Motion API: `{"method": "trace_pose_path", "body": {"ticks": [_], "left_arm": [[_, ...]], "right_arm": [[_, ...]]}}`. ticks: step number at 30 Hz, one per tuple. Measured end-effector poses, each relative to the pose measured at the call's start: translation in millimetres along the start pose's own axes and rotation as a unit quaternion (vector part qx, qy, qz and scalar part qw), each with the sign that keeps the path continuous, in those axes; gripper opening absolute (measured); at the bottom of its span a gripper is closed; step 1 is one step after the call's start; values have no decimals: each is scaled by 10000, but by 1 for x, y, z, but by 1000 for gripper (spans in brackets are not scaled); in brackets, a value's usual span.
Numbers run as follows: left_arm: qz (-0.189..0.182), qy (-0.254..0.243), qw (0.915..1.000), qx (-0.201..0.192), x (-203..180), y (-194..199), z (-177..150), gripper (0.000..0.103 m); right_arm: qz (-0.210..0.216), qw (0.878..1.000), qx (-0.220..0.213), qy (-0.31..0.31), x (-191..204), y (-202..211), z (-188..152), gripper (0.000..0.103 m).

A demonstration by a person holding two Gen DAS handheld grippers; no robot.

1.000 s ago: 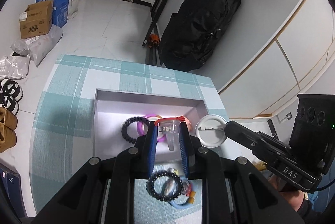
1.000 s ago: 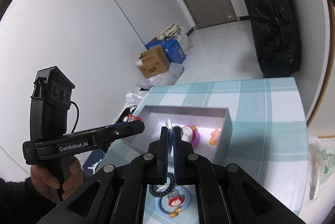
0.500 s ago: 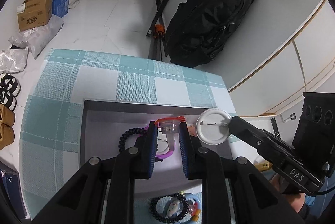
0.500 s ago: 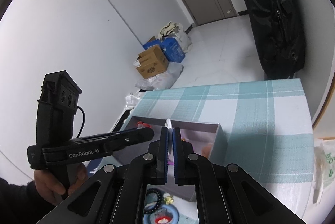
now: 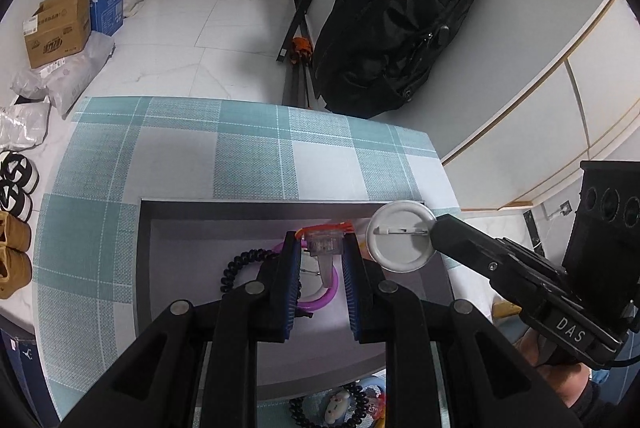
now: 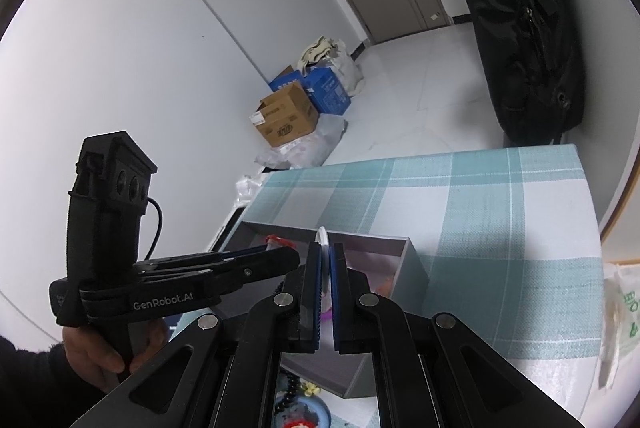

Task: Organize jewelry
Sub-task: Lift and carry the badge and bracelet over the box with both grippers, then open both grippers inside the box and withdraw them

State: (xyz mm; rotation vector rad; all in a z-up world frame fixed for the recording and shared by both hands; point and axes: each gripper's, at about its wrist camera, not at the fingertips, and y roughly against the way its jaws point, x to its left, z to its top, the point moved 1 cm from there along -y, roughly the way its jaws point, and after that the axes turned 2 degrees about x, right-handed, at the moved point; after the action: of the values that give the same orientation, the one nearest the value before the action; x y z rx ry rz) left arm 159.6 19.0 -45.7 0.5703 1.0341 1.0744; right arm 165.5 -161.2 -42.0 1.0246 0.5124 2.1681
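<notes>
Both claws are clamped — my left gripper pinches a clear clip, my right gripper a white badge. I hold them over the grey box.

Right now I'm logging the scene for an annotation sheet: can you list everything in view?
Tray: one, grey, on the checked cloth.
Tablecloth: one, teal and white check.
Clear clip: one, orange-trimmed, in the left gripper.
Round badge: one, white, back showing, in the right gripper.
Coil hair tie: one, black, in tray.
Ring: one, purple, in tray.
Backpack: one, black, against the wall.
Cardboard box: one, brown, on the floor.
Left gripper: shut on clip.
Right gripper: shut on badge.
</notes>
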Motion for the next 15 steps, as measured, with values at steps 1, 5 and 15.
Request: {"method": "trace_pose_path", "body": {"ticks": [1,5,15], "left_arm": [[-5,-6,10000,-1,0,0,0,16],[-22,41,10000,14,1,-1,0,17],[32,391,9992,-75,8,8,2,59]], "right_arm": [[-15,10000,-1,-10,0,0,0,3],[-69,10000,1,41,2,0,0,3],[-14,9992,-286,271,13,15,-2,8]]}}
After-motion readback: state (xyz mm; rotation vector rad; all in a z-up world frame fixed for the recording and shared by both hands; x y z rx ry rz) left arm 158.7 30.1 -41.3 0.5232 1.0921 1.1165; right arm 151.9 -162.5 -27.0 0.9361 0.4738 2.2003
